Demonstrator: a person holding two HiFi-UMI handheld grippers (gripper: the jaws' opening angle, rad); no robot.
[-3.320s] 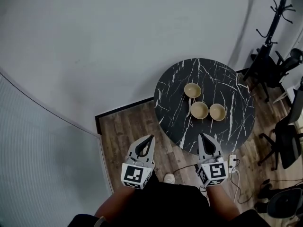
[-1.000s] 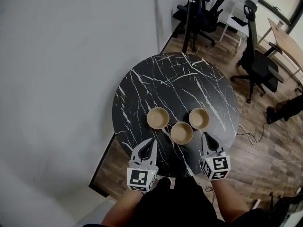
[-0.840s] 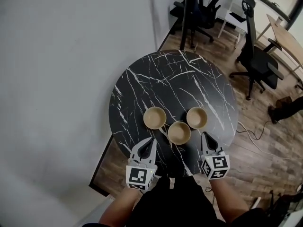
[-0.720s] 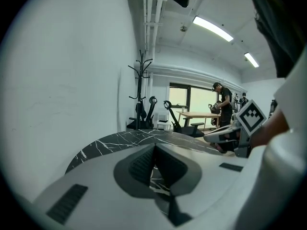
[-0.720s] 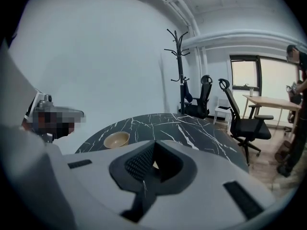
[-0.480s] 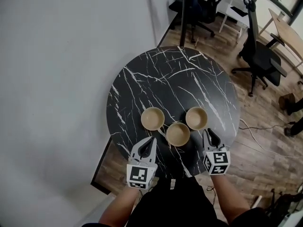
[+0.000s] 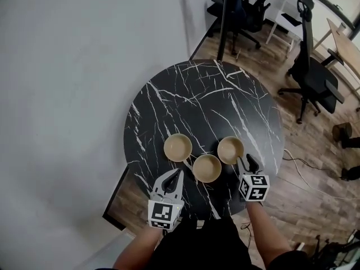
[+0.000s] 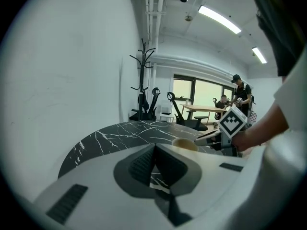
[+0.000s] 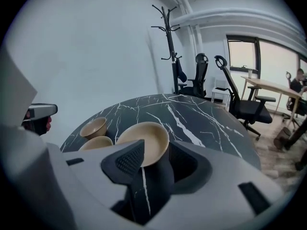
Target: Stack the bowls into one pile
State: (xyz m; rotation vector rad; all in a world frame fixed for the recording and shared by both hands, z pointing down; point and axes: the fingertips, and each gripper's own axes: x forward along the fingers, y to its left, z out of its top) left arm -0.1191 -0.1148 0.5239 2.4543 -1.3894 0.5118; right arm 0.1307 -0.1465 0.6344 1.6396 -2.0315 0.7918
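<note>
Right gripper view: right gripper [image 9: 156, 150] fingers [image 9: 125, 163] opening at the nearest tan round bowl [image 9: 146, 138] rim, left gripper [image 8: 154, 148] fingers together, so straddle that rim fully before squeezing.

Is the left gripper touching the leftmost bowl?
Apart. The head view shows a strip of dark table between the shut tips of the left gripper and the leftmost bowl.
</note>
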